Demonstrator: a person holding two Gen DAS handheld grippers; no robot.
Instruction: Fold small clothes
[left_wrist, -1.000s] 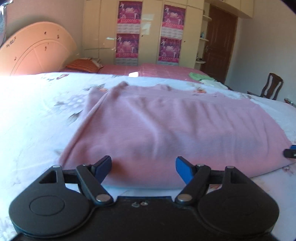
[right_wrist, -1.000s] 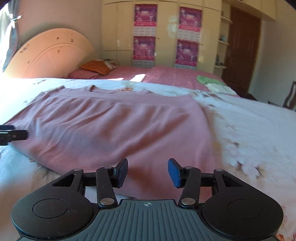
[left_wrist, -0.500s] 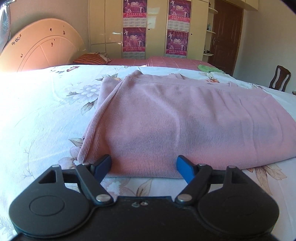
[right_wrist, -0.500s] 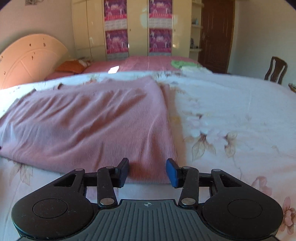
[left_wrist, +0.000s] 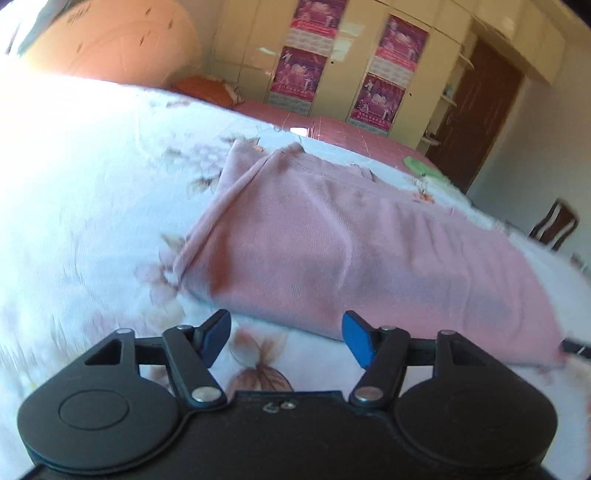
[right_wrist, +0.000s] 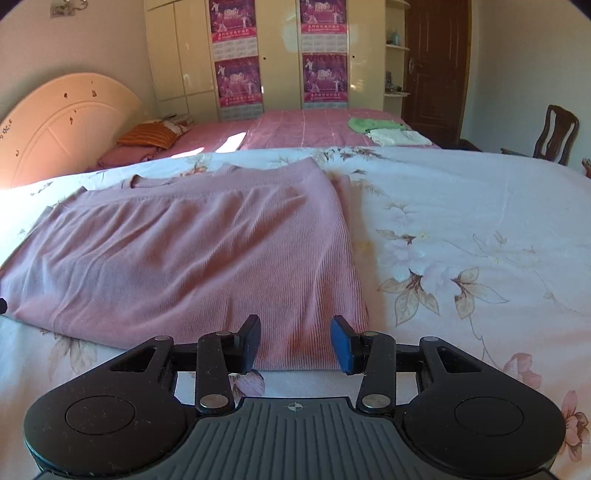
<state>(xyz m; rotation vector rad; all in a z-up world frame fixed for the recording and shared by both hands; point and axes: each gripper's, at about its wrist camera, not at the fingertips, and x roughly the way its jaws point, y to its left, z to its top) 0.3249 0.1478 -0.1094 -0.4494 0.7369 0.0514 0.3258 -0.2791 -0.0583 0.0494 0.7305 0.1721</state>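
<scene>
A pink knit top (left_wrist: 351, 254) lies folded flat on the floral bedsheet (left_wrist: 92, 192). It also shows in the right wrist view (right_wrist: 192, 258). My left gripper (left_wrist: 286, 339) is open and empty, just short of the top's near edge, close to its left corner. My right gripper (right_wrist: 295, 343) is open and empty, with its blue pads on either side of the top's near right corner. The left wrist view is tilted and blurred.
A second bed with a pink cover (right_wrist: 306, 129) lies beyond, with an orange pillow (right_wrist: 151, 134) and folded green and white clothes (right_wrist: 384, 129). A wardrobe with posters (right_wrist: 280, 55), a brown door (right_wrist: 436, 62) and a wooden chair (right_wrist: 557, 133) stand behind.
Both grippers have stayed open and empty. The left one has tilted and drawn back slightly from the top's edge. The right one has settled at the top's right corner.
</scene>
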